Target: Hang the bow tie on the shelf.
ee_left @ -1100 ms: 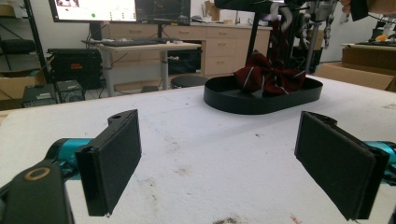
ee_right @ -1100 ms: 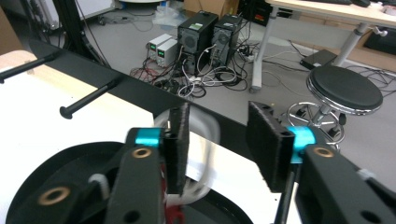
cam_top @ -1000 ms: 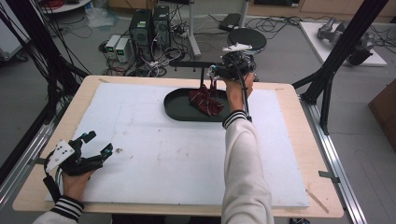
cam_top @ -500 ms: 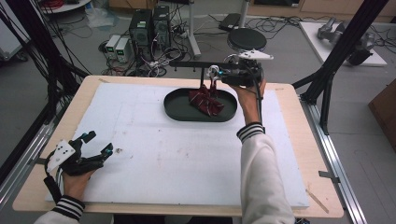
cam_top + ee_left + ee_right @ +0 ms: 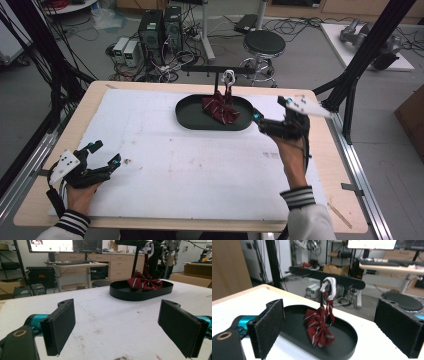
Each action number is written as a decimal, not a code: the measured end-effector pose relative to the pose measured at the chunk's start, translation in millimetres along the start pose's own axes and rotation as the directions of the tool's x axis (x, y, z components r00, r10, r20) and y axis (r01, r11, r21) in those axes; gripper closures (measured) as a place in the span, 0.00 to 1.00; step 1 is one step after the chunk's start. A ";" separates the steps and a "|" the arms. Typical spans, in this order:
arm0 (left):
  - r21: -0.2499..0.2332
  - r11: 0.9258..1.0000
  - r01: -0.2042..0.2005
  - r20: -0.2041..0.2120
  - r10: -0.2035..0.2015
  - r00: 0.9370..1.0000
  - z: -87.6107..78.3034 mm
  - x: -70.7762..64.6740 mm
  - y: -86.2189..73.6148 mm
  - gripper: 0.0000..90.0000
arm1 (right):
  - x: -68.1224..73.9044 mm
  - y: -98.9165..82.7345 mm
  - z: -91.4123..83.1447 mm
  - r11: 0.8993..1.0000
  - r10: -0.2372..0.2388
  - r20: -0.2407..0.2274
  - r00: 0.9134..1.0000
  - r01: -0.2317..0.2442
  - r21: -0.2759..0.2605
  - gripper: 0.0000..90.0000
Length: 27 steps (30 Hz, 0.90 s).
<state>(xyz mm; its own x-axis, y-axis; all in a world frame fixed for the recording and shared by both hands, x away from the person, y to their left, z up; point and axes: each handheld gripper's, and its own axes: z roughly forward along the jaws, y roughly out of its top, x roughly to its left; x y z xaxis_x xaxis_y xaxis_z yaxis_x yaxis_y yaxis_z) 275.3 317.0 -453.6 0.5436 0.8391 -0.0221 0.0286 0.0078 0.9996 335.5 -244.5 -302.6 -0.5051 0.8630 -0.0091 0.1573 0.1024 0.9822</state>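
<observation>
The red striped tie [image 5: 320, 326] hangs from the stand's hook [image 5: 328, 287] into the black tray [image 5: 348, 345], soft and light. Your right gripper [image 5: 270, 126] has just opened wide, empty; take the tie near its white loop.

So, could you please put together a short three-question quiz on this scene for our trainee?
1. True or false: the right gripper grips the red striped tie.
2. Where does the tie's bundled fabric rest? A) on the white mat B) in the black oval tray C) on the stool
3. What holds the tie's top end up?

Key: 1. False; its jaws have just been opening and stand wide with nothing between the pads. 2. B. 3. A white hook on the black stand.
</observation>
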 end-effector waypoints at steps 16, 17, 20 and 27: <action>-0.006 1.000 -0.010 0.002 0.010 1.000 -0.4 -1.2 -0.3 0.16 | 33.0 -124.1 -44.4 0.999 -0.022 0.122 0.992 0.019 0.031 0.10; -0.006 1.000 -0.012 0.002 0.012 1.000 -0.4 -1.2 -0.2 0.16 | 34.3 -128.0 -43.3 1.000 -0.018 0.126 0.992 0.016 0.018 0.10; -0.005 1.000 -0.013 0.002 0.013 1.000 -0.4 -1.3 -0.2 0.16 | 35.3 -145.2 -36.7 0.999 0.023 0.103 0.994 -0.025 0.020 0.09; -0.001 1.000 -0.016 0.004 0.016 1.000 -0.2 -1.2 -0.1 0.16 | 35.8 -157.0 -38.6 1.000 -0.003 0.096 0.995 0.006 -0.030 0.09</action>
<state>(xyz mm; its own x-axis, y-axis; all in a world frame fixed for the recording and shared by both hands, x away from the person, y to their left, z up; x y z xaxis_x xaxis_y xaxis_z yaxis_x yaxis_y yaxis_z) 274.5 316.1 -453.6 0.5471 0.8370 -0.0066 0.0190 -0.0045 0.9998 259.9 -248.7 -449.9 -0.4222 0.9060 -0.0298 0.1290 0.0926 0.9873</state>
